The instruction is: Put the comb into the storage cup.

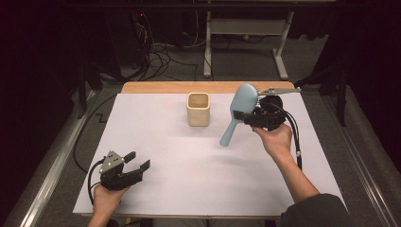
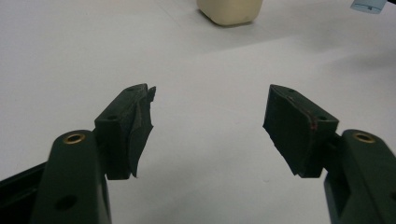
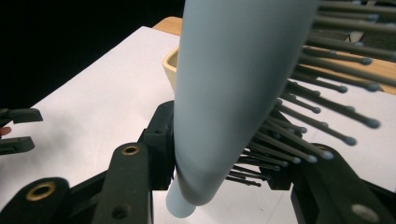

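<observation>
The right gripper (image 1: 242, 116) is clamped on a light blue hairbrush (image 1: 239, 112), its jaws pressing the brush at the base of the head, one against the smooth back and one among the bristles. The brush is lifted clear of the counter (image 1: 189, 161), tilted with its head up toward the far edge and its handle slanting down and to the left. In the right gripper view the hairbrush (image 3: 224, 93) rises between the right gripper (image 3: 224, 172), with the grey ball-tipped bristles fanning out to the right.

The left gripper (image 1: 137, 160) sits low near the front left corner of the counter, its jaws spread wide with nothing between them. In the left gripper view the left gripper (image 2: 208, 126) frames bare white surface.

A cream, square-mouthed cup (image 1: 198, 109) stands upright in the far middle of the counter, just left of the brush; its inside looks empty from the high view. The cup (image 2: 229, 10) shows at the top of the left gripper view.

The counter is covered by a white sheet, with a strip of wood (image 1: 156, 87) showing along the far edge. Beyond it the room is dark, with cables (image 1: 156, 56) on the floor and the legs of a white table frame (image 1: 246, 42).
</observation>
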The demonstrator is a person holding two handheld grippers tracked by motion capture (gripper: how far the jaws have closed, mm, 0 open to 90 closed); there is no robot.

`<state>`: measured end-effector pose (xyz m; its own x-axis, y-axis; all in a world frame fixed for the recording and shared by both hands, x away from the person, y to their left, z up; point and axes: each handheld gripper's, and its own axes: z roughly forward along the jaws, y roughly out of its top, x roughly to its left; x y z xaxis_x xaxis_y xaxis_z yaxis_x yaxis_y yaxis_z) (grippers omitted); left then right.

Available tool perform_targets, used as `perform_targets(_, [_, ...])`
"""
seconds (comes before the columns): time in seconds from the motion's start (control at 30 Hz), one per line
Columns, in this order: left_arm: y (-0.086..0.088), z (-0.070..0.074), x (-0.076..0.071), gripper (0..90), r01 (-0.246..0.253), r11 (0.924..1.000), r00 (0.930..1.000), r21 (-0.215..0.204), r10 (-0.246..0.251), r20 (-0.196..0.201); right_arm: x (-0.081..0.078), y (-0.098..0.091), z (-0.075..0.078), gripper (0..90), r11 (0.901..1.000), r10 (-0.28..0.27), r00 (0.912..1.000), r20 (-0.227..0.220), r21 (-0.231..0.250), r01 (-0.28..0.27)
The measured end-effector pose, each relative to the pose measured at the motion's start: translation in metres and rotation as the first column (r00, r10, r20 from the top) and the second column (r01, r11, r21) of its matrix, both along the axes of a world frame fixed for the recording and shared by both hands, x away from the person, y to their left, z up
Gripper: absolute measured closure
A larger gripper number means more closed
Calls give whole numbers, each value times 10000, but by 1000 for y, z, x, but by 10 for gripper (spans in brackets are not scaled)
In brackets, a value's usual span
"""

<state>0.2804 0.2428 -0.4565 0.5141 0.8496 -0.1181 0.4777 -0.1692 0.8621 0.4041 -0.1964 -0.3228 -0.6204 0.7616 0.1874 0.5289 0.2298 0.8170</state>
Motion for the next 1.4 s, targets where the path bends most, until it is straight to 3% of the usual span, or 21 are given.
perform_targets(0.43, [1, -6, 0, 328, 76, 9999, 9996, -147, -80, -260, 14, 10, 6, 554, 10000, -36, 10000, 13, 20, 36])
perform_targets(1.4, [3, -8, 1, 316, 8, 10000, 9997, -36, -8, -235, 34, 26, 27, 554, 9998, -180, 9995, 255, 23, 180])
